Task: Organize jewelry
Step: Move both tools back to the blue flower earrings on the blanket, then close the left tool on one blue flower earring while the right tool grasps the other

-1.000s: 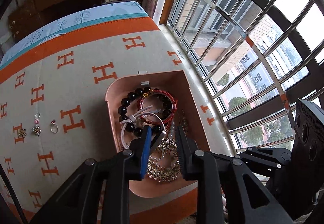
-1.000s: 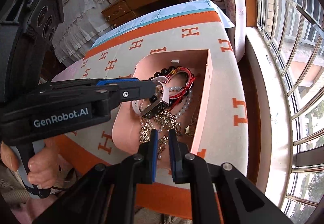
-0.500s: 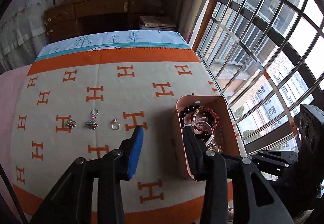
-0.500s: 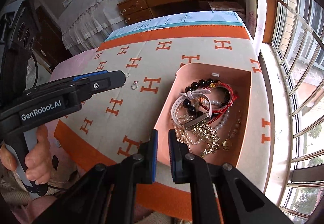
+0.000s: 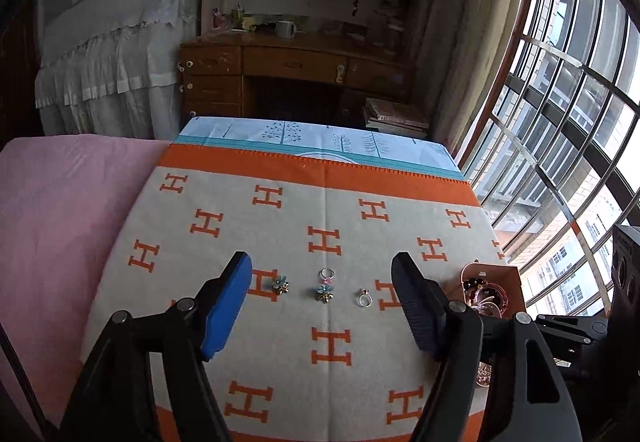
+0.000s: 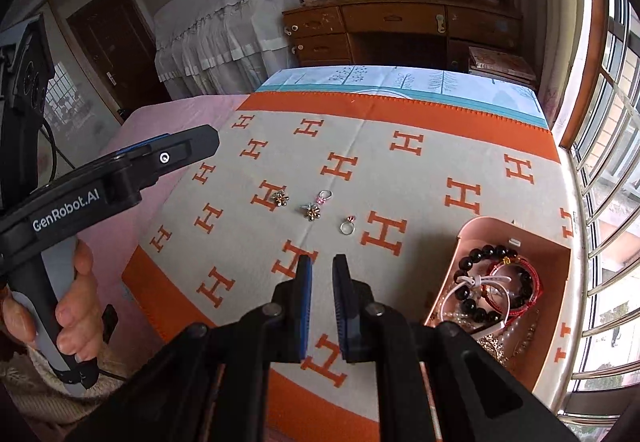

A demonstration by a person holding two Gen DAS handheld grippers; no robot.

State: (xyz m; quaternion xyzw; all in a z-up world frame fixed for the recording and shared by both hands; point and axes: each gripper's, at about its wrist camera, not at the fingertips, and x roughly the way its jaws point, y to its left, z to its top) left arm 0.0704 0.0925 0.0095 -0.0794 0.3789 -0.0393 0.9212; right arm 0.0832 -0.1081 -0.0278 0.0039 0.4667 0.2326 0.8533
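Note:
A pink tray (image 6: 472, 228) full of bracelets, bead strings and chains sits at the right of the H-patterned blanket (image 6: 400, 178); it also shows in the left wrist view (image 5: 514, 278). Several small pieces lie in a row on the blanket: a flower earring (image 5: 280, 285), a second flower piece (image 5: 323, 295), a pink-stone ring (image 5: 327, 274) and a silver ring (image 5: 364, 298). My left gripper (image 5: 322, 306) is open wide and empty, raised above this row. My right gripper (image 6: 322, 302) is empty, jaws nearly together, above the blanket's front, left of the tray.
A pink bedsheet (image 5: 60, 210) lies left of the blanket. A barred window (image 5: 560, 122) runs along the right. A wooden desk (image 5: 296, 70) and a cloth-covered piece of furniture (image 5: 112, 54) stand beyond the bed's far end.
Both grippers have pulled up and back from the tray. The left gripper swung left over the row of small pieces and opened wide. The right gripper's jaws stayed narrow.

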